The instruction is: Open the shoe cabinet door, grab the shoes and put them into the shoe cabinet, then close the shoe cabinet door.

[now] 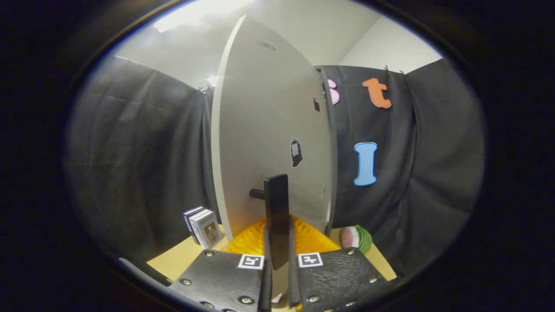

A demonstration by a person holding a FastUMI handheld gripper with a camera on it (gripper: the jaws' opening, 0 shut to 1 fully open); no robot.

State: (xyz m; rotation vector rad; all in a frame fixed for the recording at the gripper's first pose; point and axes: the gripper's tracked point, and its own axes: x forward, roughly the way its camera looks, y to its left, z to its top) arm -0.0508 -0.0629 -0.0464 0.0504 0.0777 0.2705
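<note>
Much of the scene is hidden from you here. The white door point(269, 130) of the shoe cabinet stands right in front of your gripper point(279, 277) and blocks what is behind it, so you cannot see the inside of the cabinet. The top of the door runs up into a bright glare and its upper edge is hard to make out. Two small dark marks on the door face are too small to tell what they are. An orange ribbed thing point(303, 238) lies low on the table point(182, 258) at the foot of the door; the handle and your fingers cover its middle, and what it is I cannot tell.

The black handle point(276, 216), a flat upright bar fixed to the door by a short peg, stands between your two fingers. The fingers are nearly closed, with only a narrow gap, and the lower end of the bar sits in this gap. Both fingers seem to press against it, one on each side.

A small pack of boxes point(203, 226) stands on the table beside the door on one side, and a round green and pink toy point(357, 238) lies on the other side, partly hidden behind the gripper body.
</note>
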